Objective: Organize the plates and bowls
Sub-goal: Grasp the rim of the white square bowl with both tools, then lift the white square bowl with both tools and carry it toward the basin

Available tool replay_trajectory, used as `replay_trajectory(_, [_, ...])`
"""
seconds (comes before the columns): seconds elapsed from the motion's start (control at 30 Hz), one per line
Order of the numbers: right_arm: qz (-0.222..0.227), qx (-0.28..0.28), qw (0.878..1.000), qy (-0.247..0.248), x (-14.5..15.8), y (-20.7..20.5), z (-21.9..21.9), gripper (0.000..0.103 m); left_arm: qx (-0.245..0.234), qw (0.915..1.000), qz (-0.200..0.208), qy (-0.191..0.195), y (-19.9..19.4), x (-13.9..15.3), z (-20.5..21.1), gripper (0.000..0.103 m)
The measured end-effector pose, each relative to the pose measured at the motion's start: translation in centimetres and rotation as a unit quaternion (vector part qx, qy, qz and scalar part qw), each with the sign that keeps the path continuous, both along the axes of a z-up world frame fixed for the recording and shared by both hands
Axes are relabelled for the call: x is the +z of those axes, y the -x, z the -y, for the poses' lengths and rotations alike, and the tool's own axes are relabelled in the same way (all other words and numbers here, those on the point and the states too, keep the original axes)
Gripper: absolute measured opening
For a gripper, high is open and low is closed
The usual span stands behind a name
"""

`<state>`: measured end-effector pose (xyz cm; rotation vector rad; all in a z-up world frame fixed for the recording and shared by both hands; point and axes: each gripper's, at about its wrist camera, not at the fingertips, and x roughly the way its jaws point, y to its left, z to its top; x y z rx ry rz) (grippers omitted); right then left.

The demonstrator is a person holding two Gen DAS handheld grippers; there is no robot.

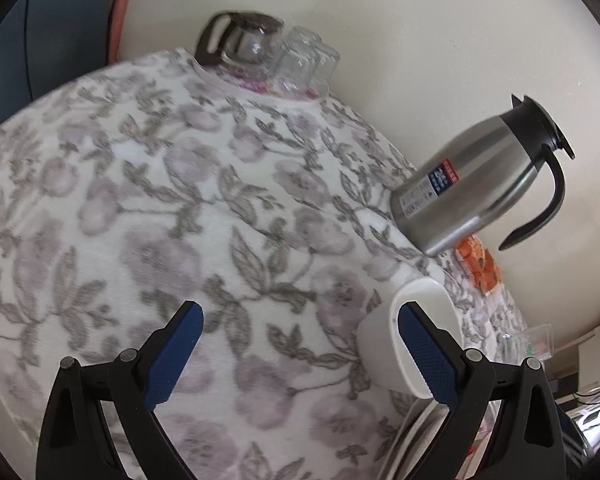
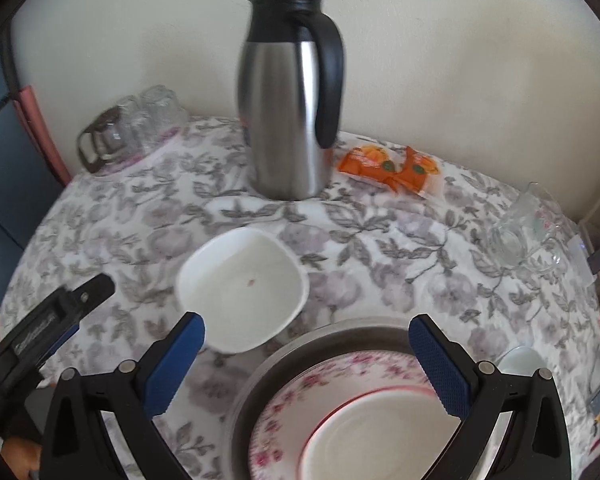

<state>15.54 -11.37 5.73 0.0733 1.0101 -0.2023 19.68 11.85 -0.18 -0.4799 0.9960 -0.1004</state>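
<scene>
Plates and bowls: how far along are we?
Done: a red-rimmed plate sits on a floral plate inside a metal tray. In hand: nothing; both the left gripper and right gripper have open jaws. Left: the white bowl is still loose on the tablecloth, beside the stack.

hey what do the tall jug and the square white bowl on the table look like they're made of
The tall jug: brushed stainless steel by its streaky grey sheen, with a matte black lid and handle, probably plastic. The square white bowl: smooth, opaque, glossy white, likely glazed ceramic, though melamine can't be ruled out.
</scene>
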Motion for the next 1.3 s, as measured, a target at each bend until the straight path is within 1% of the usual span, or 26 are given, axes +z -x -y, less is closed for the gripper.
replay_trajectory(0.13, [-0.018,-0.007,1.000,-0.005,-0.8,-1.4,1.4,0.102,-0.013,0.9999,-0.006,0.007,-0.6,-0.8,1.7,0.098])
replay_trajectory(0.2, [-0.022,-0.008,1.000,-0.007,-1.2,-2.0,1.9,0.102,-0.022,0.9997,-0.006,0.012,-0.8,-1.1,2.6,0.095])
replay_trajectory(0.23, [-0.024,-0.008,1.000,-0.007,-1.4,-2.2,2.0,0.098,-0.025,0.9996,-0.007,0.012,-0.9,-1.3,3.0,0.093])
replay_trajectory(0.27, [-0.027,-0.008,1.000,-0.004,-1.6,-2.5,2.1,0.091,-0.029,0.9995,-0.007,0.010,-0.9,-1.4,3.5,0.088])
replay_trajectory(0.3, [-0.031,-0.010,0.999,-0.002,-1.9,-2.9,2.2,0.088,-0.035,0.9993,-0.009,0.007,-1.0,-1.6,4.1,0.083])
replay_trajectory(0.33, [-0.036,-0.013,0.999,-0.003,-2.2,-3.2,2.3,0.084,-0.040,0.9991,-0.011,0.005,-1.1,-1.8,4.5,0.081])
replay_trajectory(0.4, [-0.044,-0.019,0.999,-0.012,-3.0,-3.9,2.6,0.081,-0.052,0.9986,-0.013,0.002,-1.3,-2.2,5.4,0.078])
replay_trajectory(0.43, [-0.046,-0.018,0.999,-0.015,-3.3,-4.1,2.6,0.076,-0.057,0.9983,-0.014,0.002,-1.4,-2.4,5.8,0.078])
replay_trajectory(0.47, [-0.049,-0.018,0.998,-0.017,-3.6,-4.3,2.6,0.070,-0.061,0.9980,-0.015,0.002,-1.4,-2.6,6.1,0.074])
replay_trajectory(0.5, [-0.055,-0.018,0.998,-0.018,-4.1,-4.6,2.6,0.068,-0.065,0.9978,-0.015,0.001,-1.5,-2.7,6.4,0.068])
replay_trajectory(0.6, [-0.073,-0.019,0.997,-0.025,-5.2,-5.2,2.4,0.055,-0.071,0.9974,-0.013,-0.006,-1.5,-3.0,7.1,0.066])
replay_trajectory(0.63, [-0.079,-0.018,0.996,-0.029,-5.5,-5.4,2.4,0.049,-0.071,0.9974,-0.013,-0.006,-1.6,-3.2,7.3,0.063])
replay_trajectory(0.7, [-0.083,-0.018,0.996,-0.031,-6.0,-5.7,2.2,0.043,-0.073,0.9972,-0.015,-0.004,-1.7,-3.5,7.5,0.053])
replay_trajectory(0.73, [-0.085,-0.017,0.996,-0.030,-6.3,-5.8,2.1,0.037,-0.075,0.9970,-0.015,-0.003,-1.7,-3.6,7.6,0.050])
replay_trajectory(0.77, [-0.088,-0.016,0.996,-0.029,-6.5,-5.9,2.0,0.034,-0.076,0.9970,-0.015,-0.004,-1.7,-3.8,7.7,0.042])
replay_trajectory(0.8, [-0.090,-0.015,0.995,-0.029,-6.7,-6.1,1.9,0.032,-0.076,0.9970,-0.015,-0.001,-1.7,-4.0,7.7,0.036])
replay_trajectory(0.87, [-0.092,-0.011,0.995,-0.033,-7.0,-6.2,1.8,0.024,-0.077,0.9969,-0.014,0.010,-1.8,-4.1,7.6,0.032])
replay_trajectory(0.9, [-0.093,-0.010,0.995,-0.035,-7.2,-6.3,1.7,0.023,-0.079,0.9967,-0.011,0.013,-1.8,-4.1,7.7,0.029])
replay_trajectory(0.97, [-0.097,-0.004,0.995,-0.035,-7.5,-6.5,1.5,0.018,-0.084,0.9964,-0.006,0.009,-1.7,-4.0,8.0,0.025])
replay_trajectory(1.07, [-0.101,0.003,0.994,-0.039,-7.8,-6.6,1.0,0.012,-0.090,0.9959,-0.004,0.008,-1.8,-4.3,8.3,0.024])
replay_trajectory(1.1, [-0.101,0.003,0.994,-0.038,-7.8,-6.6,0.9,0.012,-0.092,0.9956,-0.005,0.012,-1.8,-4.4,8.4,0.022])
replay_trajectory(1.13, [-0.101,0.005,0.994,-0.034,-7.8,-6.5,0.7,0.012,-0.093,0.9956,-0.005,0.014,-1.9,-4.4,8.4,0.022])
replay_trajectory(1.23, [-0.101,0.006,0.994,-0.036,-7.6,-6.4,0.6,0.012,-0.095,0.9954,-0.004,0.003,-1.8,-4.2,8.5,0.021])
replay_trajectory(1.3, [-0.100,0.007,0.994,-0.042,-7.4,-6.2,0.6,0.012,-0.092,0.9956,-0.006,0.013,-1.8,-4.3,8.2,0.021])
